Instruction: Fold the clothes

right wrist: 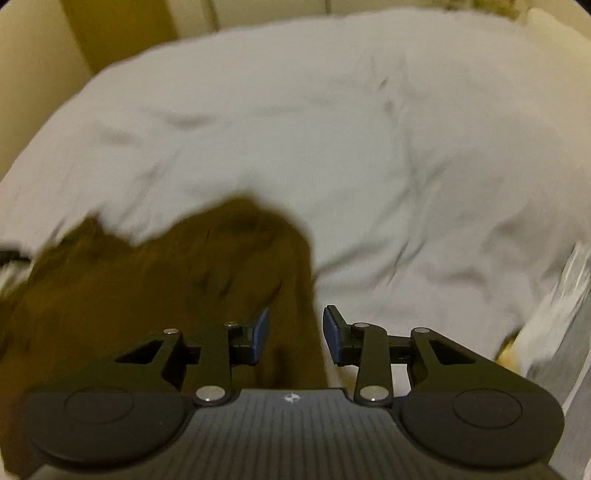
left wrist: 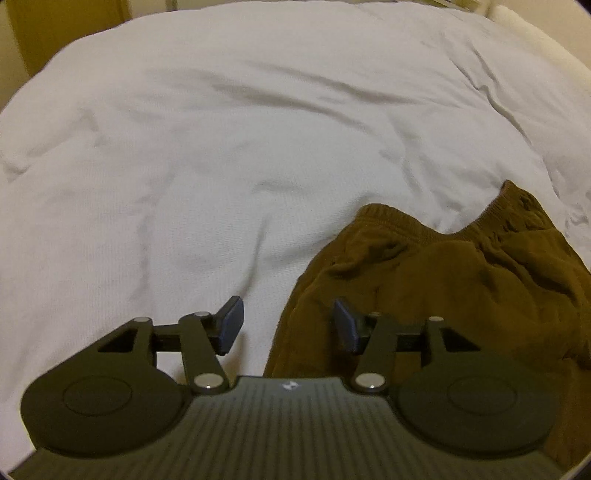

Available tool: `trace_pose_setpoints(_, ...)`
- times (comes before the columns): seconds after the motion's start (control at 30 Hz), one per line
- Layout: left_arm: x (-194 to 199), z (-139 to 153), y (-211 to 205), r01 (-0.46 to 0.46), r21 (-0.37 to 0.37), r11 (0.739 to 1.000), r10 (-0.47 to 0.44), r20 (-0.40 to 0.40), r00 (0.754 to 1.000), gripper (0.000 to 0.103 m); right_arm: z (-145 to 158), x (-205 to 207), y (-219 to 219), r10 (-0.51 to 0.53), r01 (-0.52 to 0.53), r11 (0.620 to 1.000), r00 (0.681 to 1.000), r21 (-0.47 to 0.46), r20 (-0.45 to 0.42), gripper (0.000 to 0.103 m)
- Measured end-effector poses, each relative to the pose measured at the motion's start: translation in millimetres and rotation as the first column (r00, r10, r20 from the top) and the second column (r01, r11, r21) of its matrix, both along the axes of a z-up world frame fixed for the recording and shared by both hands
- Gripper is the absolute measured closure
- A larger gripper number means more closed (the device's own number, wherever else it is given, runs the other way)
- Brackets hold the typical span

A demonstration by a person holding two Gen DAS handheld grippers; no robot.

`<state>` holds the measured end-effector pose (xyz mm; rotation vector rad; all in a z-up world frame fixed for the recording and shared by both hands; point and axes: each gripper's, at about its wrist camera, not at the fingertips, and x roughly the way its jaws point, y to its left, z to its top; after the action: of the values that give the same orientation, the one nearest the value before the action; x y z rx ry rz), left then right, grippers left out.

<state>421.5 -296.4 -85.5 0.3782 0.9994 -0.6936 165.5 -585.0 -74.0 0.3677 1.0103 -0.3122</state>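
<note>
Brown pants [left wrist: 450,280] with an elastic waistband lie crumpled on a white bedsheet [left wrist: 229,140], at the lower right of the left wrist view. My left gripper [left wrist: 288,326] is open and empty, hovering over the pants' left edge. In the blurred right wrist view the pants [right wrist: 155,288] fill the lower left. My right gripper [right wrist: 295,334] is open and empty, over the pants' right edge, with its right finger over the sheet [right wrist: 369,155].
The wrinkled white bed fills both views. A yellowish wall and door [left wrist: 55,26] stand beyond the far left edge. A pale pillow [left wrist: 535,33] lies at the far right. Something shiny and blurred [right wrist: 569,295] sits at the right edge of the right wrist view.
</note>
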Motion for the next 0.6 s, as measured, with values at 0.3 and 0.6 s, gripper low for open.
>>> trace_pose_setpoints(0.3,33.2,-24.9,-50.4,0.187,-0.085,0.979,-0.195,-0.096,0.976,0.057,19.9,-47.4,49.7,-0.1,0.099,0.995,0.994,-0.007,-0.042,0.057)
trace_pose_setpoints(0.6,52.0,-41.3,-67.4,0.329,-0.097,0.939,-0.339,-0.12,0.933,0.09,26.3,-91.2,60.4,-0.274,0.27,0.962,0.957,-0.052,-0.098,0.055)
